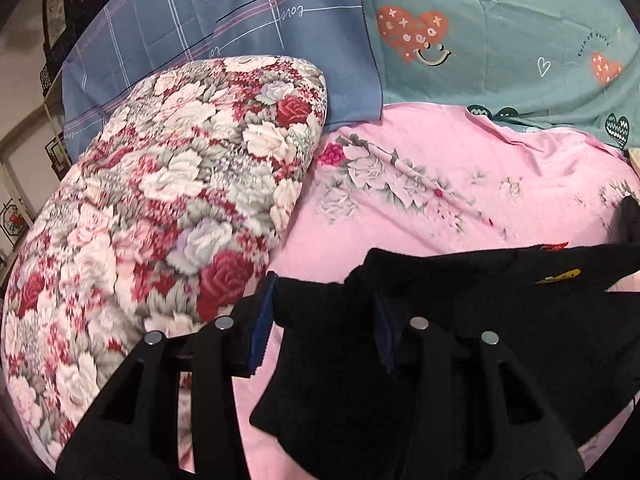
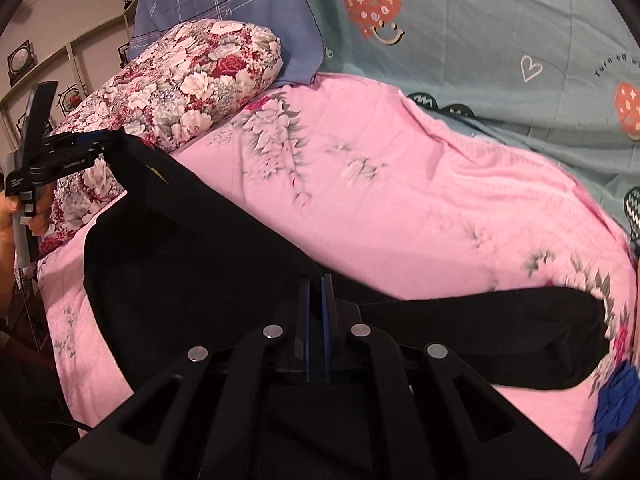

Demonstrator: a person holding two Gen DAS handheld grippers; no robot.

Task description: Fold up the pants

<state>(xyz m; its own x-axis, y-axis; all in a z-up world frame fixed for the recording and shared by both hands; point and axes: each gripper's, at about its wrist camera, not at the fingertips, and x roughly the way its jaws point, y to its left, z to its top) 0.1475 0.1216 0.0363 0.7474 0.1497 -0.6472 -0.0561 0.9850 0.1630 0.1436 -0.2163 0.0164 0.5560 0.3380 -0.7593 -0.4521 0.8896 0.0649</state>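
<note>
The black pants (image 1: 500, 292) hang lifted above the pink floral sheet (image 1: 460, 200). My left gripper (image 1: 324, 320) is shut on a bunched thick edge of them, its blue pads pressed on either side of the fabric. A small yellow patch (image 1: 560, 276) shows on the cloth to the right. In the right wrist view the pants (image 2: 200, 260) stretch from my right gripper (image 2: 317, 312), shut on a thin edge, up to the left gripper (image 2: 114, 138) at far left. One leg (image 2: 520, 332) trails right across the sheet. A hand (image 2: 24, 224) holds the left gripper's handle.
A rolled red-and-white floral quilt (image 1: 160, 200) lies left of the pants. Behind it sit a blue plaid pillow (image 1: 220, 20) and teal heart-print bedding (image 1: 500, 40). A blue cloth (image 2: 616, 400) lies at the bed's right edge. Wall shelving (image 2: 72, 60) stands at far left.
</note>
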